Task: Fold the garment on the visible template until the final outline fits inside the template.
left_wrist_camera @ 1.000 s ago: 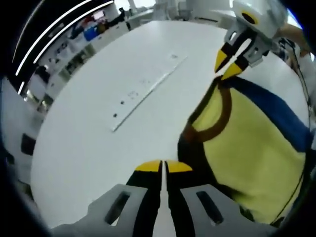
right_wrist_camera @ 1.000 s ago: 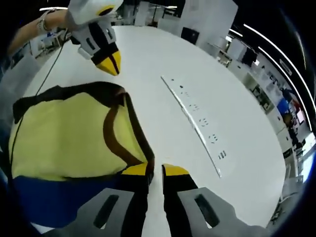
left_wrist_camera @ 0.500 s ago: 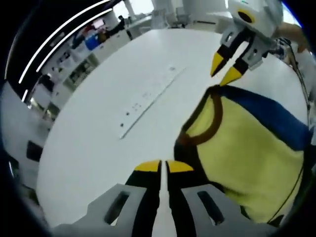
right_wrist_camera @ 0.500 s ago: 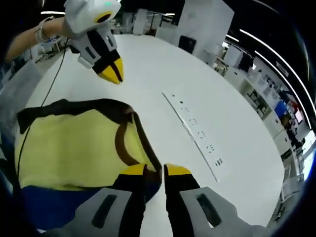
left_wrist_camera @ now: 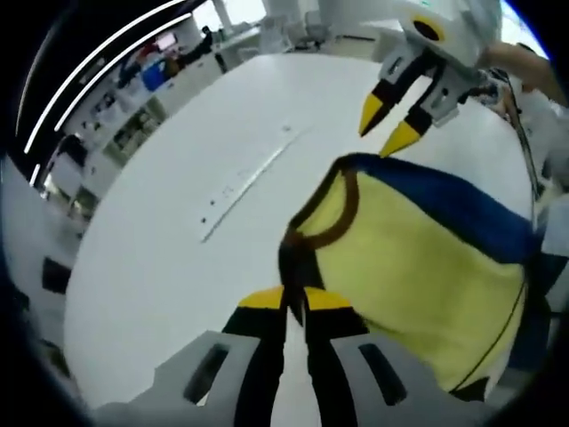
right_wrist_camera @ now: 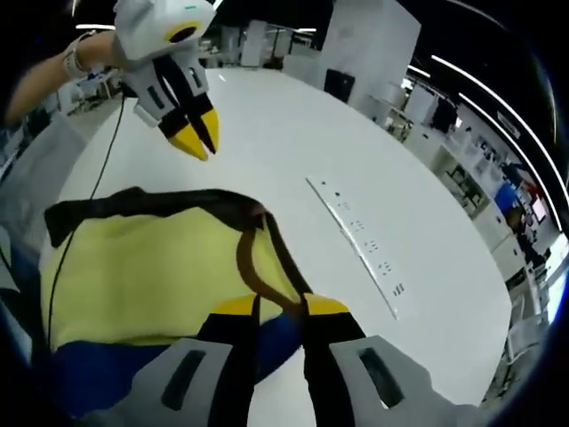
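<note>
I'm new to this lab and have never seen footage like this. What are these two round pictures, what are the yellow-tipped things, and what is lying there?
There is no robot here. A person holds a hand tool with two jaws in each hand, and a wide-angle camera rides on each tool. One picture looks along the left gripper, the other along the right gripper, so each tool also appears at the top of the other's picture. On the white table lie a yellow garment with dark trim and a blue part, and a long white strip with small marks. The left jaws look shut and the right jaws stand apart over the garment's edge. I cannot tell whether either grips the cloth.
</note>
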### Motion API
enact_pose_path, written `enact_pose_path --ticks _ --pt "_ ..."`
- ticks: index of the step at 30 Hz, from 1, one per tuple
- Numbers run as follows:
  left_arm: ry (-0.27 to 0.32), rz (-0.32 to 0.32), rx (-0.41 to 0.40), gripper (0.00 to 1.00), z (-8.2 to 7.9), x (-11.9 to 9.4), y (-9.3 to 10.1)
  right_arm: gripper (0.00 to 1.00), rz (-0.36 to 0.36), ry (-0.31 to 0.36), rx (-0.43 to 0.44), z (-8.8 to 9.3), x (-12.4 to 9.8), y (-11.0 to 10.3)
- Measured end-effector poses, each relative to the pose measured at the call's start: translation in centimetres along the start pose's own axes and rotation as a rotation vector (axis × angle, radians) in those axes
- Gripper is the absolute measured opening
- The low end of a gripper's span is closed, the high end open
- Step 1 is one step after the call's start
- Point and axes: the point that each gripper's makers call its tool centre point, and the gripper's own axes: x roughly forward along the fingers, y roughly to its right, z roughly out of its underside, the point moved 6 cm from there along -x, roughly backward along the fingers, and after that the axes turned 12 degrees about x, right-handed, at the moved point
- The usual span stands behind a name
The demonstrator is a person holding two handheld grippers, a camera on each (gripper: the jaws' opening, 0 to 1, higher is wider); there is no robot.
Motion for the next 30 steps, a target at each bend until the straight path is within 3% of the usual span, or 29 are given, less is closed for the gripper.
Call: enact_pose_path --ticks 18,30 --pt "0.005 -0.018 -0.011 0.14 -0.2 -3.9 3.5 0.23 0.017 0.035 0.001 0.4 -3.8 -3.6" --pt "0.001 -0.028 -0.010 0.26 0.5 -5.3 5.2 0.32 0.027 0.059 0.021 1.3 -5.1 -5.2"
